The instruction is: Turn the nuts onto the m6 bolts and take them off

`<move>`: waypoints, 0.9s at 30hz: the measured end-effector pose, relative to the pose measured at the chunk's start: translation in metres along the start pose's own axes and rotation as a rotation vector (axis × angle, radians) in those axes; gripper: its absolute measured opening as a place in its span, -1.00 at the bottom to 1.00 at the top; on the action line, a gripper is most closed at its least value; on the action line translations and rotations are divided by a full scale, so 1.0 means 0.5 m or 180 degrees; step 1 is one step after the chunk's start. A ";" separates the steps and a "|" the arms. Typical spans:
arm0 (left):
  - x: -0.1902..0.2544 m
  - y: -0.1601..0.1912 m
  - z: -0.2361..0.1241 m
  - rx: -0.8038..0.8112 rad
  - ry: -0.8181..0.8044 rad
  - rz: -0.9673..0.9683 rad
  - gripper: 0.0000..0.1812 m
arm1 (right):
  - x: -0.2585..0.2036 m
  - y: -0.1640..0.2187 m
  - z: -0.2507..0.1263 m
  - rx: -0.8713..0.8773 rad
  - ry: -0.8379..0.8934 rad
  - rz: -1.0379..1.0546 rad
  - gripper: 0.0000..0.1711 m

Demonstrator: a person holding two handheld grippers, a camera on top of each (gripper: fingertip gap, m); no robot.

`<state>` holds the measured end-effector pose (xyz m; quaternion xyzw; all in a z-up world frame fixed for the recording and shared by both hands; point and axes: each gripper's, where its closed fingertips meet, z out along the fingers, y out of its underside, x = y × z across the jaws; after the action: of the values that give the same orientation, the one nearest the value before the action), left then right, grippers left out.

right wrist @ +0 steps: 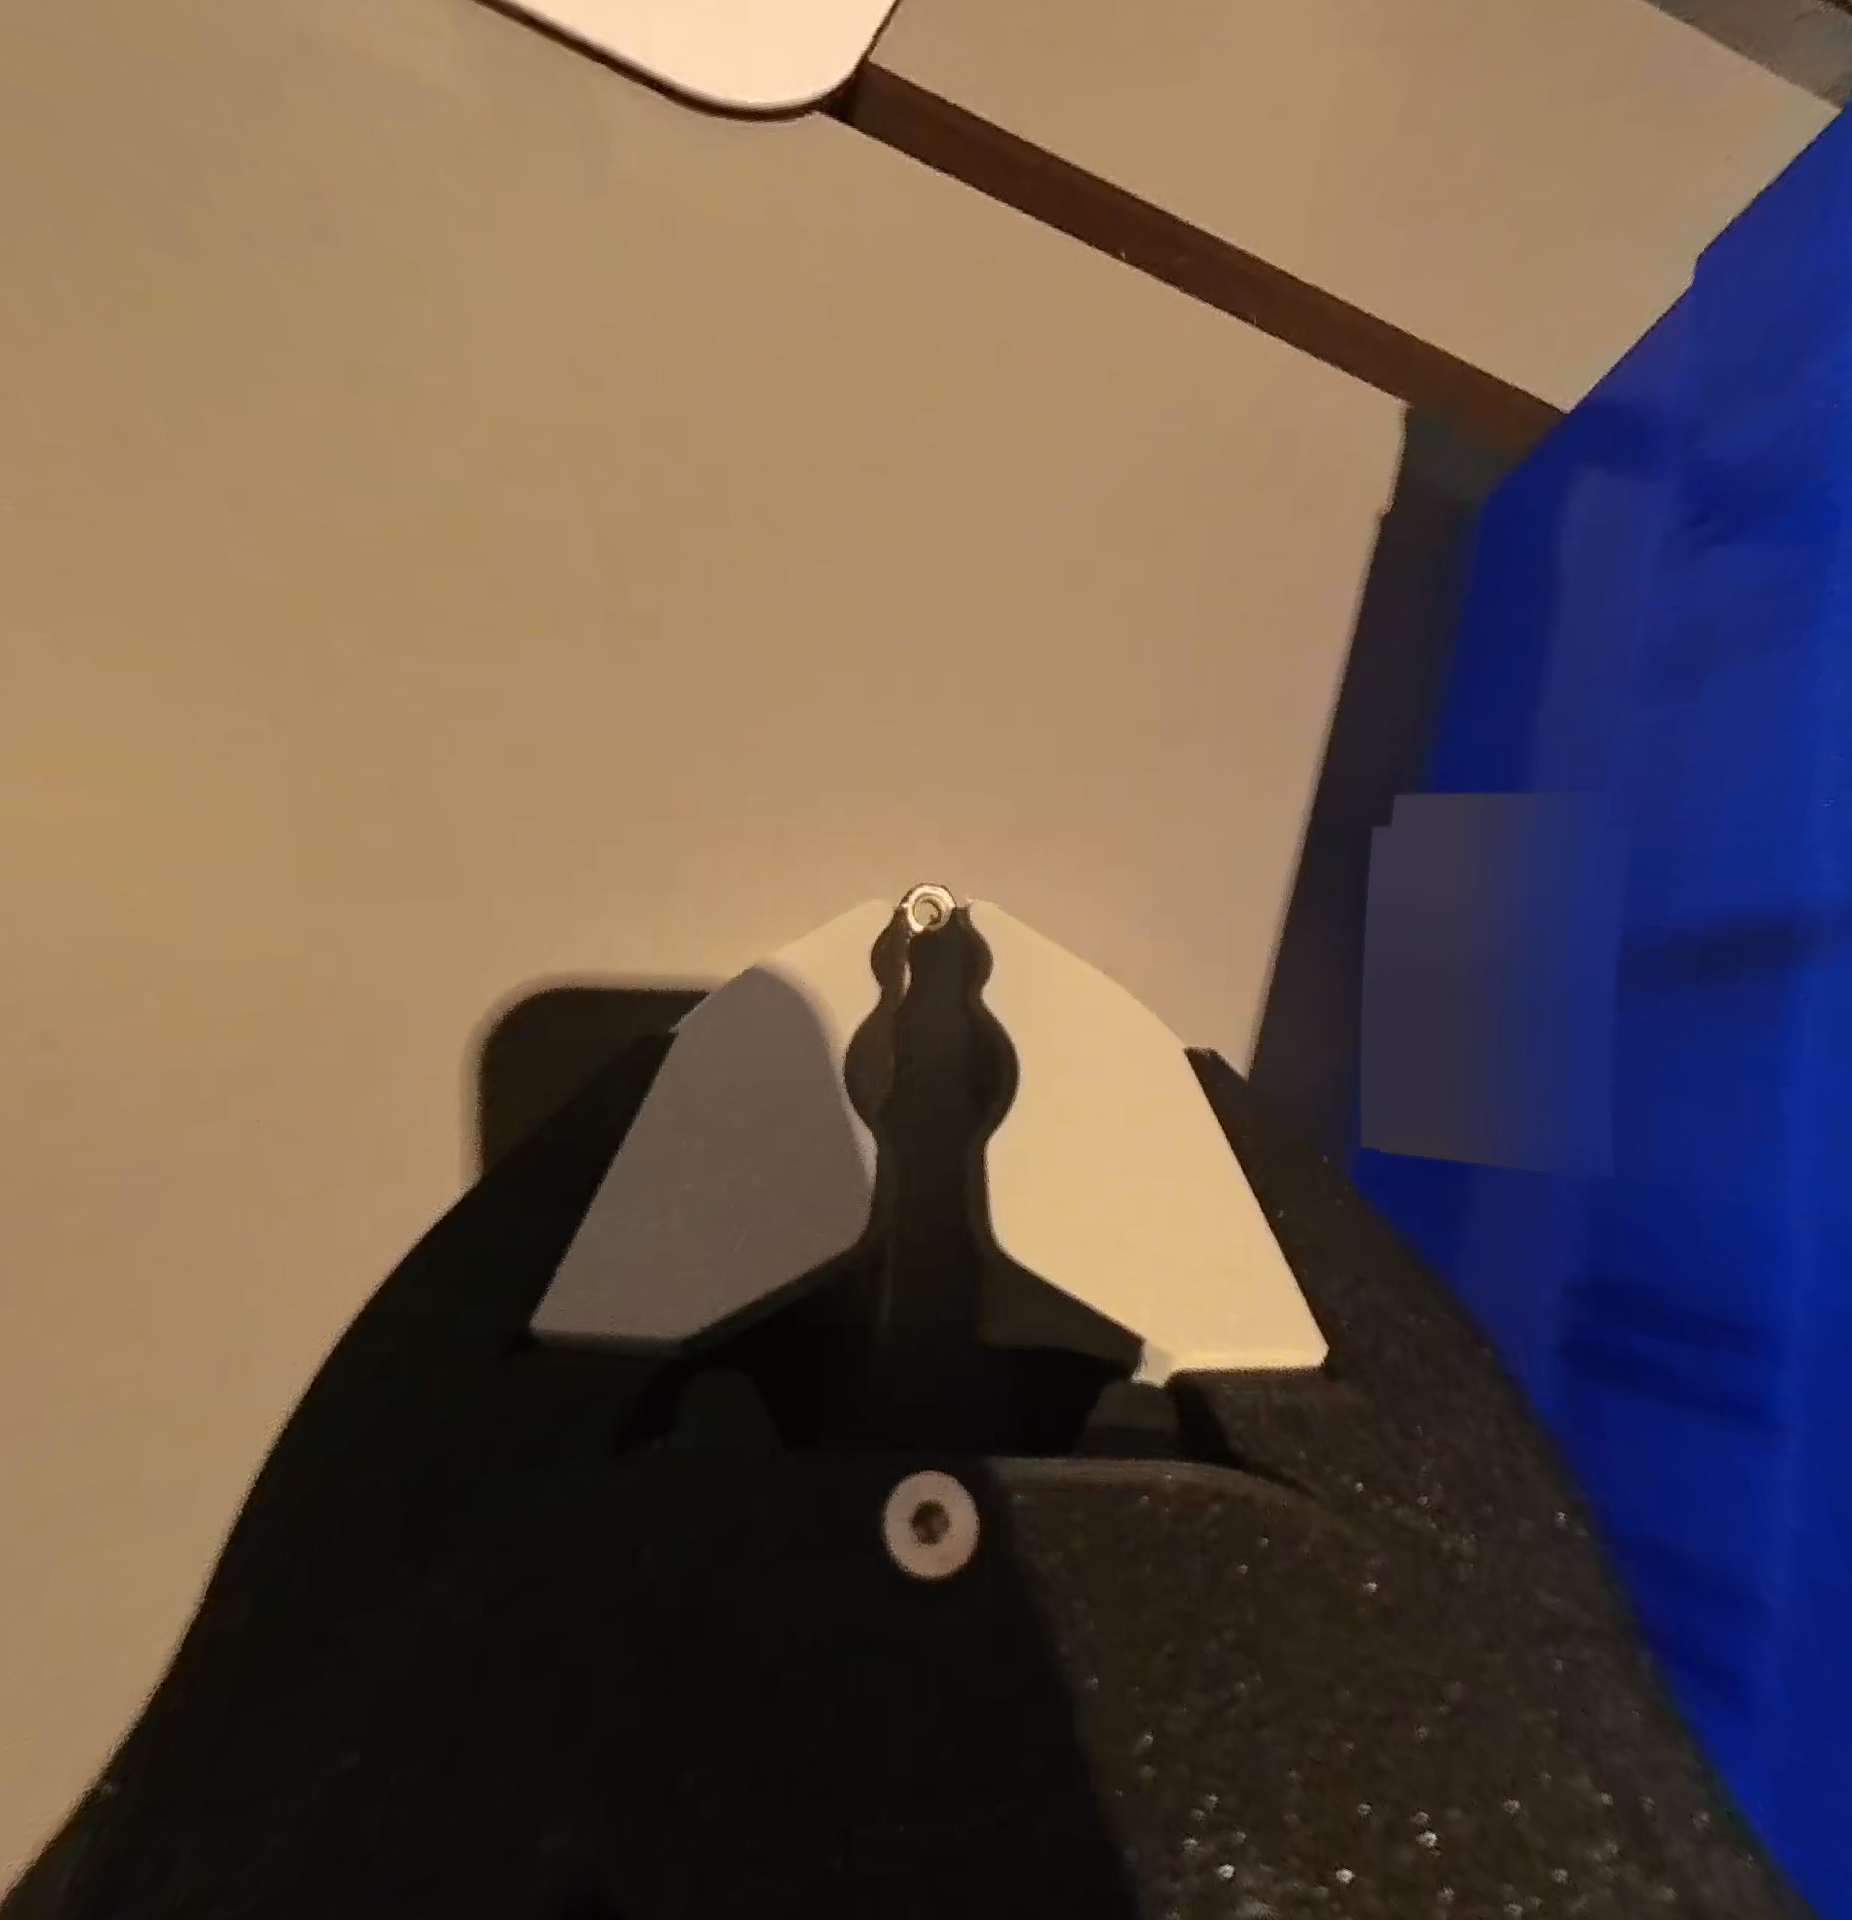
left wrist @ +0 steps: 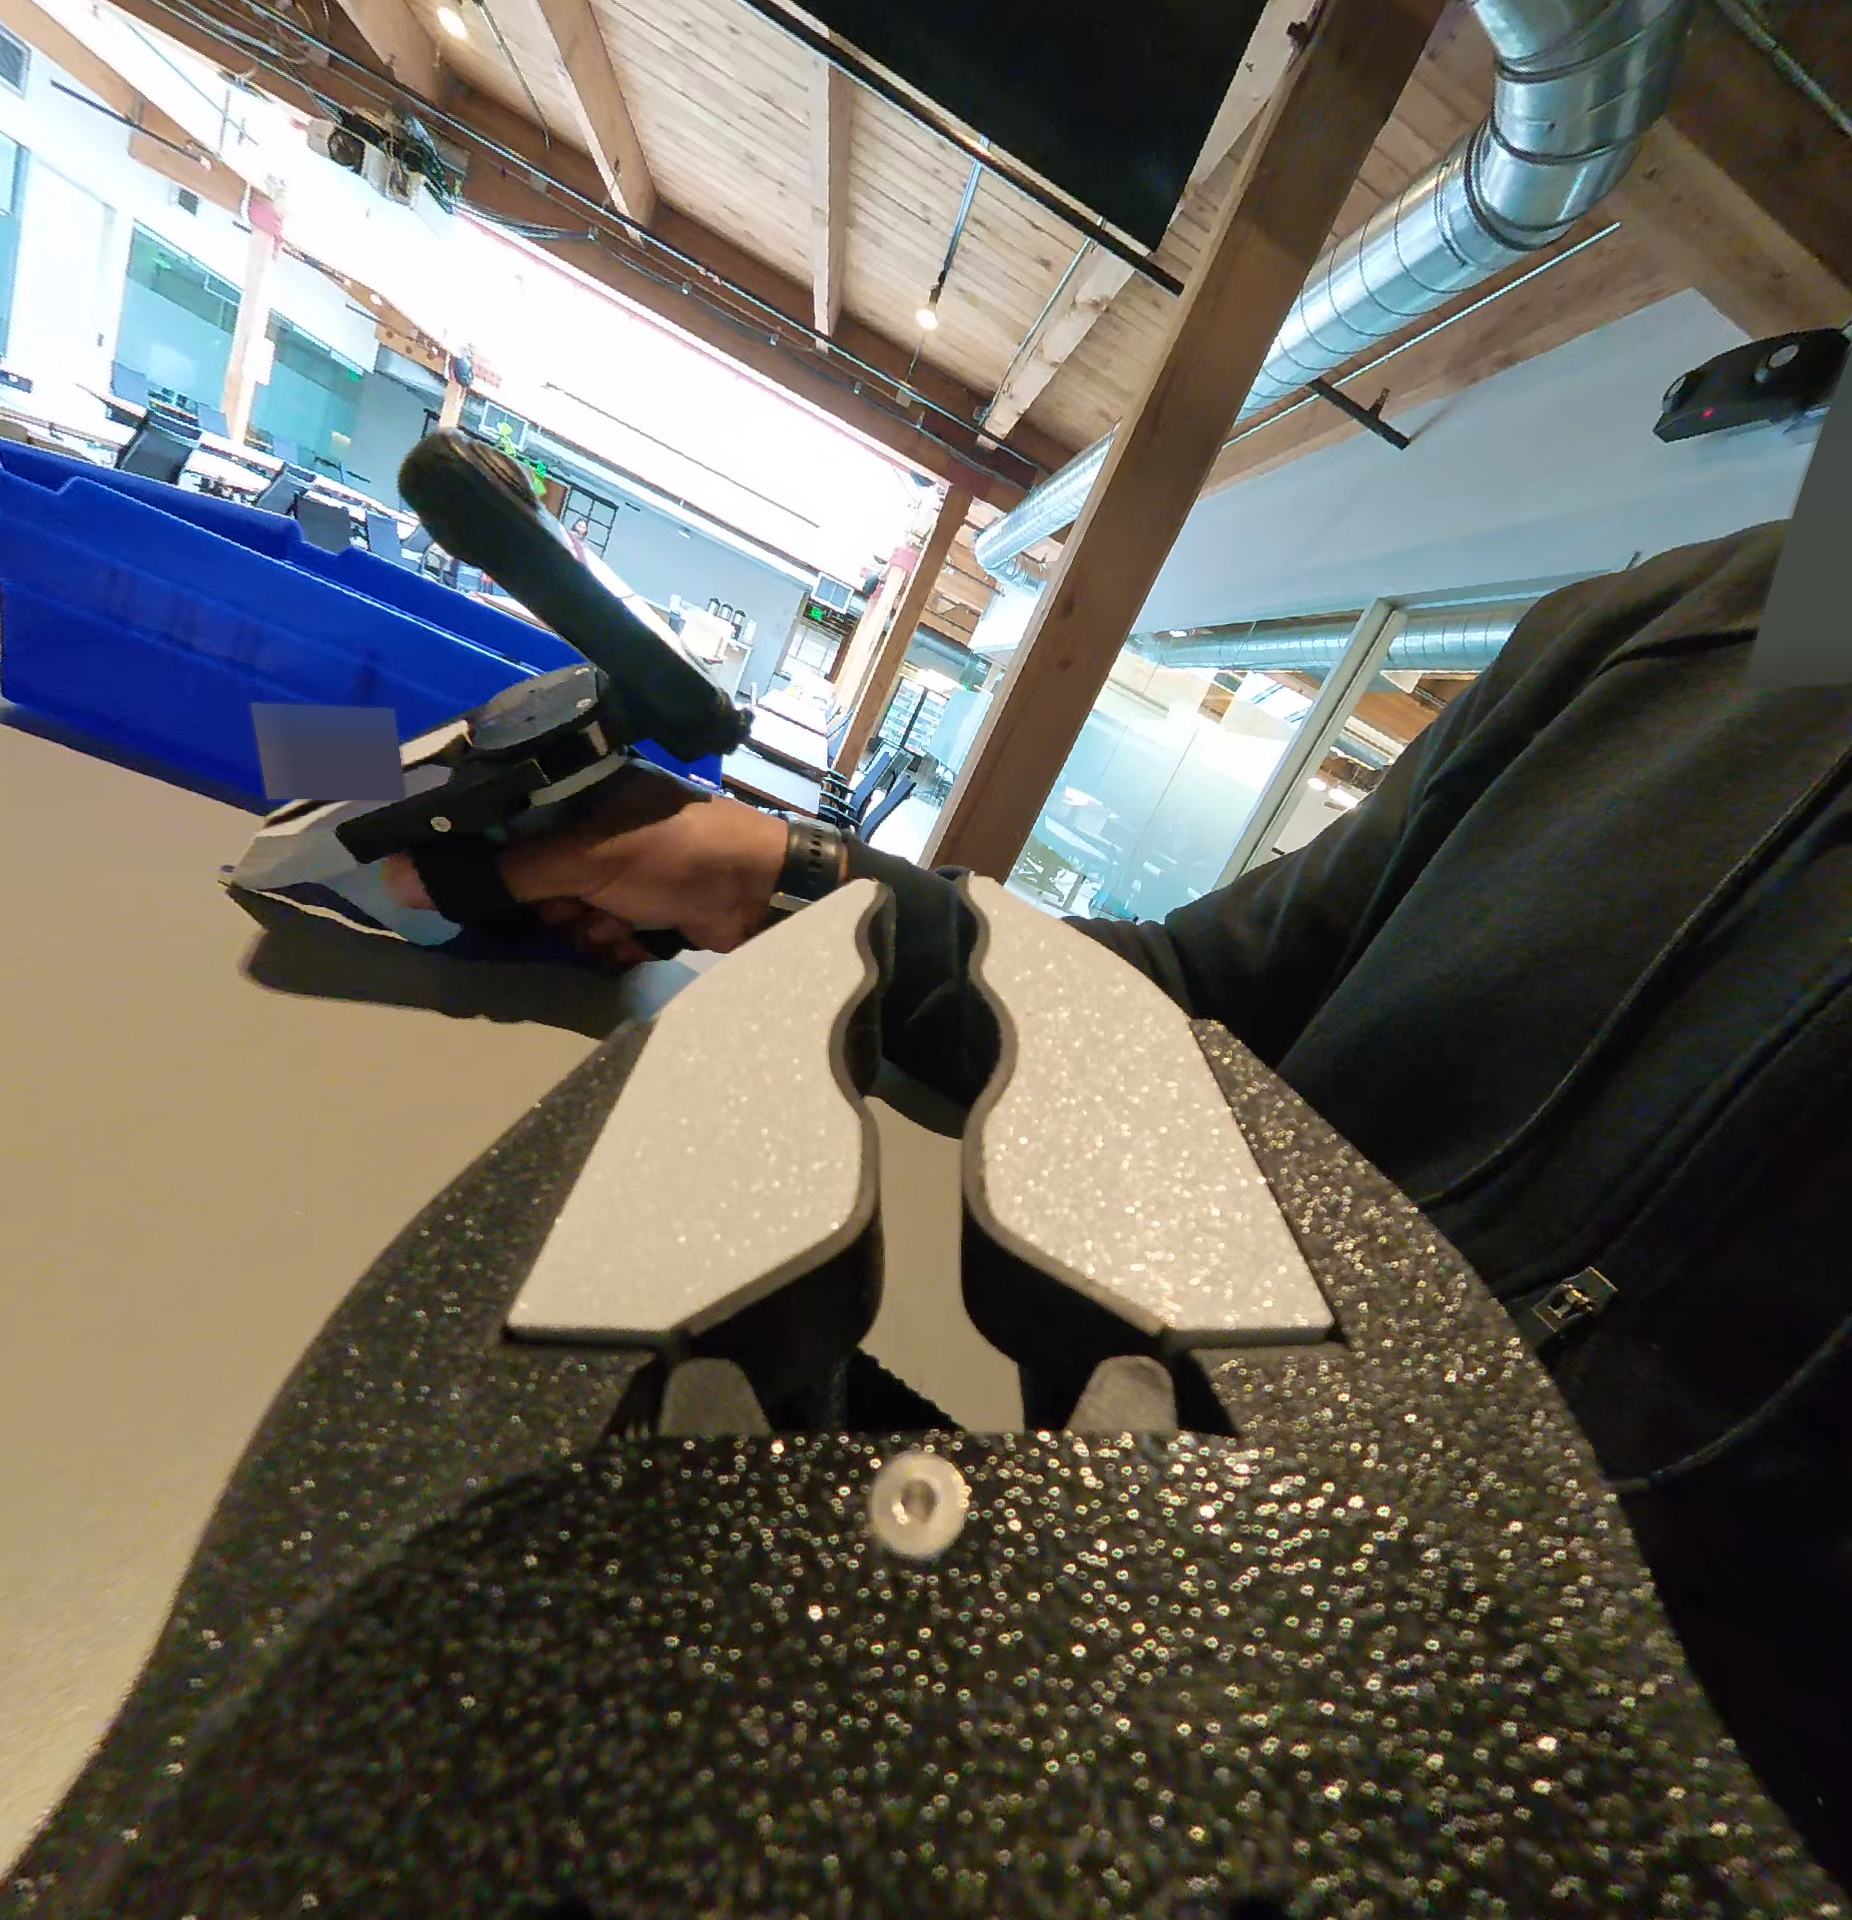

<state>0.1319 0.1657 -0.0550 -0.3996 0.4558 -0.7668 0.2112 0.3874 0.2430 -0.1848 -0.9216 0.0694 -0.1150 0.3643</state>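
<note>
**Pinching a nut at the fingertips beside the blue bin**

Pinching a small silver nut [right wrist: 927, 912], the right gripper [right wrist: 930, 920] has its tips pressed onto it just above the tan table [right wrist: 486, 571]; only the right wrist view shows this nut, and no bolt can be made out; a blue bin [right wrist: 1680, 831] stands close on the right, its label masked by a blurred patch, so no writing is readable; the left gripper [left wrist: 927, 914] holds nothing, its fingers [left wrist: 735, 1122] slightly apart; its view alone shows the hand [left wrist: 641, 883] gripping the right gripper's handle and a dark sleeve [left wrist: 1524, 935], partly cut off.
</note>
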 end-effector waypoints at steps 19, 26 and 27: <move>0.002 0.000 0.002 0.0003 0.0015 -0.0002 -0.89 | 0.019 -0.024 0.017 0.0099 0.0087 -0.0072 -0.63; 0.001 -0.001 0.001 0.0014 0.0014 -0.0013 -0.89 | 0.013 -0.032 0.032 0.0023 -0.0022 0.0070 -0.72; 0.001 -0.001 0.001 0.0013 0.0014 -0.0013 -0.89 | 0.012 -0.033 0.032 0.0014 -0.0009 0.0049 -0.75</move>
<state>0.1317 0.1652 -0.0543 -0.3984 0.4539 -0.7690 0.2095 0.3982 0.2642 -0.1841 -0.9204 0.0757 -0.1111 0.3673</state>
